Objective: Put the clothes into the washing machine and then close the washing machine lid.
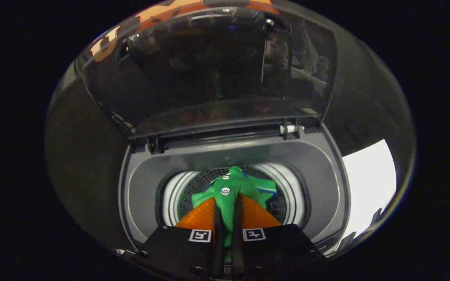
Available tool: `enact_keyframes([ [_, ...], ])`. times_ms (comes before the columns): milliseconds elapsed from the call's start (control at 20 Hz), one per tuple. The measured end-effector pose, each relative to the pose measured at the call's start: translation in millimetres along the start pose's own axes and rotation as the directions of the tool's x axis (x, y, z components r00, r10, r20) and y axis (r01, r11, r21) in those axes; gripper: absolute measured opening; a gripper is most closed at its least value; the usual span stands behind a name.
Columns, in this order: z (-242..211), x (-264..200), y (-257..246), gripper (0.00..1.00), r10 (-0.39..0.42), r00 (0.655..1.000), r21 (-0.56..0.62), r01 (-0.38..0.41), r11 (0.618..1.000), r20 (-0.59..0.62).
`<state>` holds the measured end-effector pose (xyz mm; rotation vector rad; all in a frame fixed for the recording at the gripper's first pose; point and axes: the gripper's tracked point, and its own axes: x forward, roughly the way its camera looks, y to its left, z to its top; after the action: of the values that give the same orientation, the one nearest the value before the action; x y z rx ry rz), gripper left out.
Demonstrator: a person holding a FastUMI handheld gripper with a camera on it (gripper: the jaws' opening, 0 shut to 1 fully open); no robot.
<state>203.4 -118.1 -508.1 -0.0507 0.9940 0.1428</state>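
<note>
A green garment (233, 191) with white snap buttons is pinched between my two fingers, and my gripper (227, 201) is shut on it. The cloth hangs over the round drum opening (174, 195) of a grey top-loading washing machine (315, 164), with its far end spreading down into the perforated drum just beyond my fingertips. The machine's dark see-through lid (209, 70) stands upright and open behind the drum, hinged along the back edge.
The grey rim around the drum leaves a wide margin on both sides of my fingers. A white hinge clip (291, 128) sits at the lid's right hinge. A bright white surface (369, 183) shows to the right of the machine.
</note>
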Motion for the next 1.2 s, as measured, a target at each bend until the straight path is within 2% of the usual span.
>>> enact_keyframes([
  [250, -26.6, 26.7, 0.0, 0.17, -0.005, 0.992, 0.05, 0.011, 0.999, -0.125],
  [550, -34.2, 24.6, -1.2, 0.33, -0.021, 0.99, 0.023, 0.025, 0.999, -0.143],
  [850, -12.6, 4.5, -4.8, 1.0, -0.041, 0.996, -0.039, 0.038, 0.999, -0.082],
  [1050, 5.5, -17.5, -5.8, 1.0, -0.056, 0.998, -0.06, 0.054, 0.997, -0.032],
  [1200, 25.3, -37.1, 0.1, 1.0, -0.036, 0.999, -0.069, 0.037, 0.997, 0.014],
])
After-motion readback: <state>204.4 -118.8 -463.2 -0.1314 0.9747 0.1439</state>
